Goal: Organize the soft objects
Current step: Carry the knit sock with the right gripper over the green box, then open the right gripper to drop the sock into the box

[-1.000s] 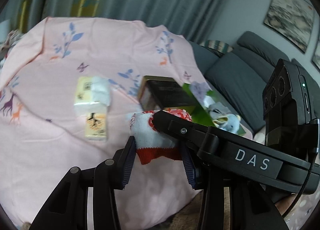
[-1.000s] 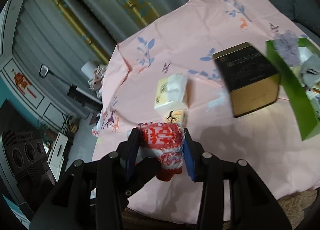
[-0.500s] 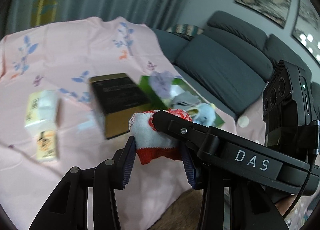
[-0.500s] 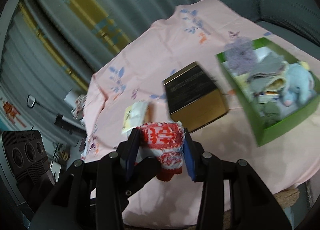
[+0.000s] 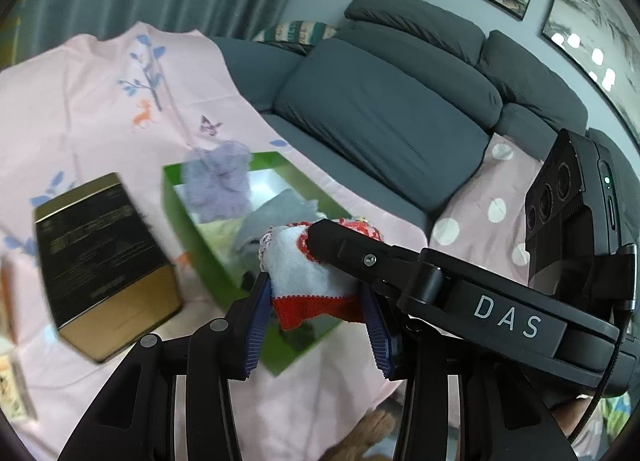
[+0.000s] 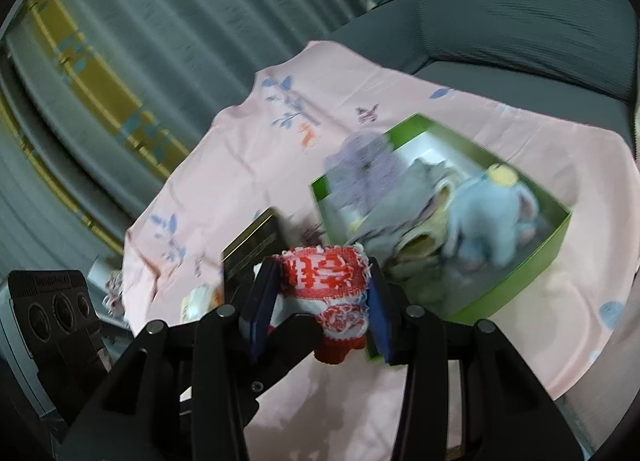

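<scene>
Both grippers share one red-and-white knitted cloth (image 5: 310,281): the left gripper (image 5: 316,325) clamps its plain white, red-hemmed end, the right gripper (image 6: 320,313) its patterned end, jaws narrow on fabric. The bundle's long axis runs between the two tools, carried above the near corner of the green box (image 6: 532,261). Inside that box: a blue plush toy (image 6: 488,217), grey and lilac cloths. A black-and-gold box (image 5: 100,257) sits just beside it on the pink tablecloth (image 5: 100,121); grey sofa (image 5: 400,113) behind.
</scene>
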{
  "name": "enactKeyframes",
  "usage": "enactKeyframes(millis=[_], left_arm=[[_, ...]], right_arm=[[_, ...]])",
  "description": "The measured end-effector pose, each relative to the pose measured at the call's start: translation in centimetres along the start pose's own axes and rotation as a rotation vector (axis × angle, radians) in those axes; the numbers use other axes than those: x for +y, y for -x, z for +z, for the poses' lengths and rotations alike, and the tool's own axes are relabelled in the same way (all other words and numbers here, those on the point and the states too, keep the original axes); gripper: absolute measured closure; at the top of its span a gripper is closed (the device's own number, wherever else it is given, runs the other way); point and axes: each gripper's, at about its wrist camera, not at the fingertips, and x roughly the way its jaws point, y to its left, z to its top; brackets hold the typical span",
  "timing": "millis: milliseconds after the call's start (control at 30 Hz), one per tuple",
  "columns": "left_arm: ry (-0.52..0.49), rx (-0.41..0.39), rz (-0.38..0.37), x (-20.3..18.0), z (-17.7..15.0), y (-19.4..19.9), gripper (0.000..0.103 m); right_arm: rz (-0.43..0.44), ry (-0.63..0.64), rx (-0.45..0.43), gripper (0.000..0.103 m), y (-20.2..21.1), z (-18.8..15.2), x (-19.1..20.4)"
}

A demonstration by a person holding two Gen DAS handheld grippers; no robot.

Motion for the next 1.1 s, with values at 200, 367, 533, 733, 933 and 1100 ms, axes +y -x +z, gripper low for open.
enactKeyframes(millis=[200,367,533,733,933,1100], left_arm=[[0.002,0.067,-0.005,0.1,0.9,-3.5,0.058],[0.012,0.124,-0.007,0.7,0.7,-6.0,0.058],[0.034,0.18,0.0,1.4,0.4,-8.1,0.058],[0.048,0.222,0.045,1.8,0.0,-9.4,0.058],[0.042,0.231,0.074,1.5,-0.2,-9.8,0.058],[0.019,0.214,0.093,1.0,-0.3,-9.0,0.058]], right_arm=[[-0.035,-0.065,0.013,0.06,-1.7,1.1,-2.6],[-0.058,-0.114,0.039,0.06,-3.1,1.2,-4.7],[-0.109,-0.144,0.071,0.06,-4.5,1.2,-6.2],[-0.173,-0.155,0.096,0.061,-5.6,1.1,-7.2],[-0.221,-0.149,0.091,0.064,-5.7,1.1,-7.8],[-0.23,-0.13,0.078,0.06,-5.2,1.0,-7.4]])
